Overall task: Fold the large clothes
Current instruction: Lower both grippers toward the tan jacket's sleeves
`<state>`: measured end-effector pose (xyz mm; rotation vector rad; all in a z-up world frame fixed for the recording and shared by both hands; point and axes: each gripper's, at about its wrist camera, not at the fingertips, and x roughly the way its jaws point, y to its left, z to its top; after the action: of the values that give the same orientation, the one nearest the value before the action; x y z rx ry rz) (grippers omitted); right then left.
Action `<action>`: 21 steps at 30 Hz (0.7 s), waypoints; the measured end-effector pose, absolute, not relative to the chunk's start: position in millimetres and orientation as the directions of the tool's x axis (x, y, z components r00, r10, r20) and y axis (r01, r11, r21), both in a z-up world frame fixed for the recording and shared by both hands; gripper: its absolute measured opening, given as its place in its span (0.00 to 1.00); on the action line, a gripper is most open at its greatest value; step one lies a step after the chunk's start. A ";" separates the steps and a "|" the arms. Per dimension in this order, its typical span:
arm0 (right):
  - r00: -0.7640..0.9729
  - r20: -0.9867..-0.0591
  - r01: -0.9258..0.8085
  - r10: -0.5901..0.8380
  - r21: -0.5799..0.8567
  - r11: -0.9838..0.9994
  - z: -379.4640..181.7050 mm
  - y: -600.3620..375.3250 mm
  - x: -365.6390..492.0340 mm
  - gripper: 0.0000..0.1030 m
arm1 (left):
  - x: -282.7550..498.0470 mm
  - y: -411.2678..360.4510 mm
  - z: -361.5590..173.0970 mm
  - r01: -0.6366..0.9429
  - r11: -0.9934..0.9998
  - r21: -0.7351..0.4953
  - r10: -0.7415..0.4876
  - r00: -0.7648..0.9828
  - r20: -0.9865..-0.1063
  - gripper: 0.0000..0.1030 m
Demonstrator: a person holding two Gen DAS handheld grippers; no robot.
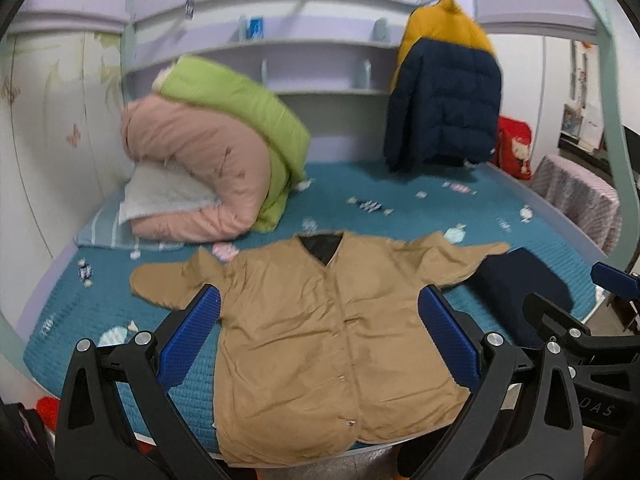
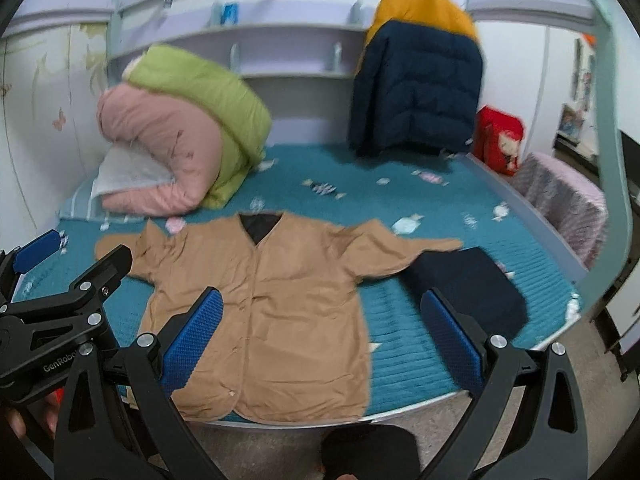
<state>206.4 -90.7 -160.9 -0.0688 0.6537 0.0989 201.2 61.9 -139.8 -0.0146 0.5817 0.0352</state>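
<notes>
A tan buttoned jacket lies flat, front up, on the teal bed cover, sleeves spread out and hem hanging over the near bed edge; the right wrist view shows the jacket too. My left gripper hovers above its body, open, with nothing between the blue pads. My right gripper is open as well, above the jacket's right half, and it appears at the right edge of the left wrist view as the right gripper. The left gripper shows at the left edge of the right wrist view.
A folded dark garment lies beside the jacket's right sleeve. Rolled pink and green quilts fill the bed's far left. A navy and yellow puffer coat hangs at the far right. A red bag and a covered stool stand right of the bed.
</notes>
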 end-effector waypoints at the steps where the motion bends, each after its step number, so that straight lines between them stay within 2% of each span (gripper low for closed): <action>1: 0.772 -0.630 -0.125 0.081 -0.026 0.992 -169.6 -83.5 217.4 0.93 | 209.0 69.7 -147.3 -0.042 0.999 -0.011 0.028 0.826 -0.563 0.95; 13: 0.579 -0.791 -0.276 0.198 0.038 0.961 -284.9 39.4 356.7 0.93 | 335.3 226.2 -284.2 -0.237 0.956 -0.175 0.015 0.632 -0.775 0.95; 21: 0.522 -0.825 -0.334 0.217 0.037 0.942 -343.4 113.7 429.7 0.93 | 402.0 377.0 -361.6 -0.457 0.867 -0.200 0.092 0.541 -0.836 0.95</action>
<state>429.7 113.7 -343.4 -0.1315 0.9678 0.3313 402.0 377.0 -361.6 -0.4247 0.9488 0.3381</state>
